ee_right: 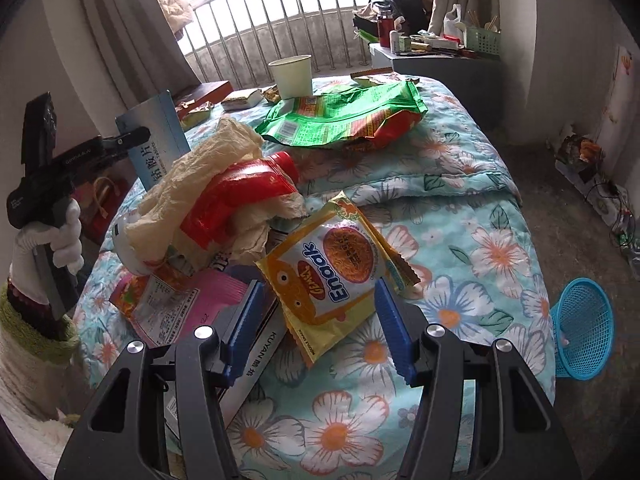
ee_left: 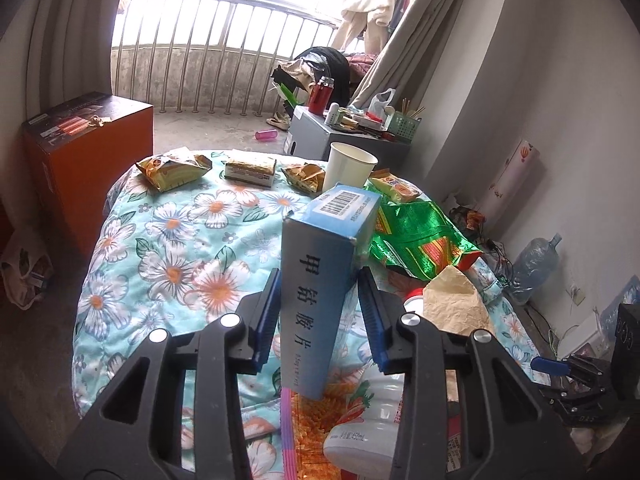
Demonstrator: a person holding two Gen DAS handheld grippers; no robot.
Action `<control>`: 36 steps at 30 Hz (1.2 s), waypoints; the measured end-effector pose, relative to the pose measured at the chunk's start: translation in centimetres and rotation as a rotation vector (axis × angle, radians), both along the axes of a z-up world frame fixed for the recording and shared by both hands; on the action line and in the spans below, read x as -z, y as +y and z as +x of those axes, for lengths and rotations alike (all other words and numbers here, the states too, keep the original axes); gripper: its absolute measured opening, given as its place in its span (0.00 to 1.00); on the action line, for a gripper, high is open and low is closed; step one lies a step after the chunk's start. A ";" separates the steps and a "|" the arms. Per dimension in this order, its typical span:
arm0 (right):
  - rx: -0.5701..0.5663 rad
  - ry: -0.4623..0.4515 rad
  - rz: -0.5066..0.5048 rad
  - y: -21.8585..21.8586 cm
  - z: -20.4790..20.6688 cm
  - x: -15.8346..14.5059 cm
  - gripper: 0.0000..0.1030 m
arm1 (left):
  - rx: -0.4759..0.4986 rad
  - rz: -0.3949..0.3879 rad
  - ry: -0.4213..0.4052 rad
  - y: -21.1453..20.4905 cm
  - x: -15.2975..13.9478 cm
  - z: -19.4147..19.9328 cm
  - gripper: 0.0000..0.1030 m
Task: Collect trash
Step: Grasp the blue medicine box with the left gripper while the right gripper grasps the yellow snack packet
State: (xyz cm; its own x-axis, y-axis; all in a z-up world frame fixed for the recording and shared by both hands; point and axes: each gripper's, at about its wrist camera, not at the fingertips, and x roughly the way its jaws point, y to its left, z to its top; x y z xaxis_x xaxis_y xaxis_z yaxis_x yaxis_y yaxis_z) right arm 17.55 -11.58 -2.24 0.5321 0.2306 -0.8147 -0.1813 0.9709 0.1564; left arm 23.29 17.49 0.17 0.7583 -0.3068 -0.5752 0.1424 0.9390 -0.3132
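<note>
Snack packet (ee_right: 334,268), yellow and flat on the flowered quilt (ee_right: 460,216), lies straight ahead between the released jaws of the right gripper (ee_right: 320,330), long axis slanting away leftward; left gripper (ee_left: 318,316) stands farther off, its pads around a tall blue box (ee_left: 320,280), contact unclear.

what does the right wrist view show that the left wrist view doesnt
Only the right wrist view shows the blue mesh basket on the floor beside the bed, the yellow Enaak noodle packet between the right gripper's open fingers, and the gloved hand holding the left gripper.

Only the left wrist view shows the orange box on the floor and the water jug by the wall.

Both show the blue medicine box in the left gripper, the paper cup, the green bag and the floral quilt.
</note>
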 end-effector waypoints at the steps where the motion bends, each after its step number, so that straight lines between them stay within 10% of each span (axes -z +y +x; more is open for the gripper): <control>1: -0.014 -0.007 -0.031 0.3 -0.3 0.3 0.54 | -0.008 -0.003 -0.003 0.2 -0.2 -0.3 0.34; 15: -0.126 -0.133 -0.457 4.8 -1.0 4.1 0.35 | -0.063 -0.002 -0.060 1.4 -2.9 -3.0 0.32; 23: -0.038 -0.161 -0.373 3.2 -1.3 2.6 0.12 | -0.067 -0.001 -0.101 1.2 -4.7 -4.3 0.31; 36: 0.136 -0.245 -0.192 -2.2 -2.7 -2.7 0.05 | -0.023 -0.014 -0.185 -0.2 -7.8 -6.4 0.30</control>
State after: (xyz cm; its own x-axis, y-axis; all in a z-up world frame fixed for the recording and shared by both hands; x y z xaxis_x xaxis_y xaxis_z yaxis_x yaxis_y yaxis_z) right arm 14.88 -13.82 0.41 0.7325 -0.0006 -0.6808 -0.0581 0.9963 -0.0634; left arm 16.87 17.33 7.93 0.8577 -0.2957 -0.4207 0.1778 0.9382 -0.2969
